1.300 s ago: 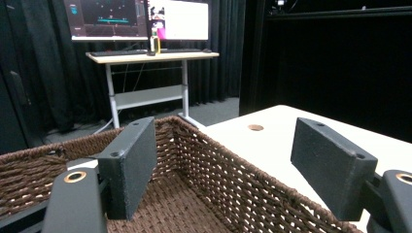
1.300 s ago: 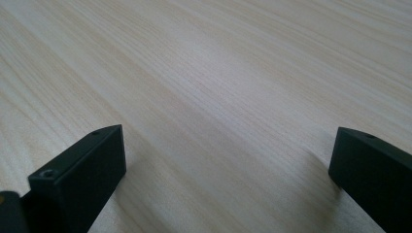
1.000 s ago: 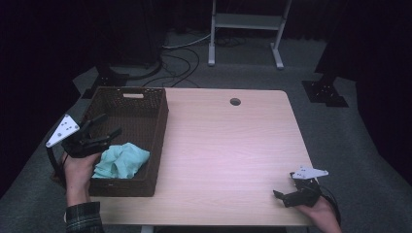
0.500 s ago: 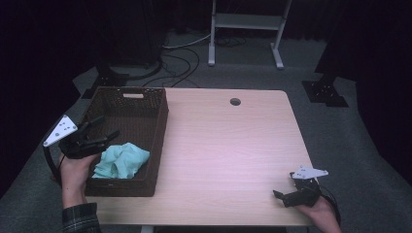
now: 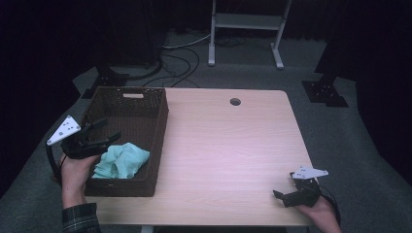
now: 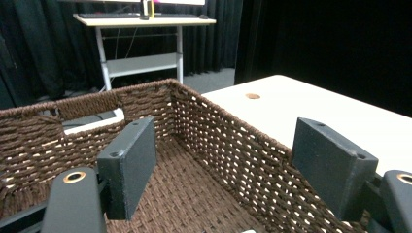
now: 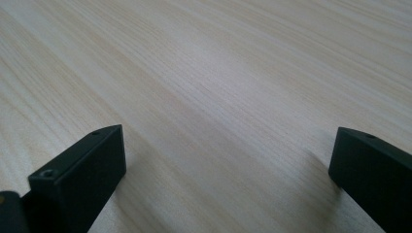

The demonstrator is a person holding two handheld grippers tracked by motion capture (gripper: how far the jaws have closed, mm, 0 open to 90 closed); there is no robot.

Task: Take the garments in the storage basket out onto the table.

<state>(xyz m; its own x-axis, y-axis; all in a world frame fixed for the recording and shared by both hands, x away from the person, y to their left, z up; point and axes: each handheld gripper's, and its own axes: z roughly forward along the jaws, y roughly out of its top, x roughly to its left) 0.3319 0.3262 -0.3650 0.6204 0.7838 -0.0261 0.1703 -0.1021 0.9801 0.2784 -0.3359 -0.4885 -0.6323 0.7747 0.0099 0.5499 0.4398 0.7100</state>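
the left gripper (image 5: 99, 135) was seen with its jaws apart and nothing between them; in the left gripper view (image 6: 233, 187) only the weave of the basket (image 5: 160, 127) lay in the gap. compared with the pictures from a second back, almost nothing was changed: the gripper was kept in the same spot at the basket's left rim, the jaw gap was unchanged, and only a slight tilt of its grey plate was noted. the teal cloth (image 5: 121, 161) was left crumpled inside the basket, in the near part, just beside the gripper's tips and not touched, as far as could be told from above. the cloth was not caught in the left gripper view, which was aimed along the basket's far wall.

the right gripper (image 5: 286, 195) was held low at the table's (image 5: 228, 145) near right corner, jaws wide apart (image 7: 228, 179), bare wood grain between them, nothing gripped. no shift was seen there either.

judged from this, the cloth was already deposited in the basket and released, and the pause was read as the end of the placing step. if more was intended, the left gripper would have to be withdrawn over the rim without snagging the cloth or the weave. the round hole (image 5: 235, 102) at the table's far edge was untouched.
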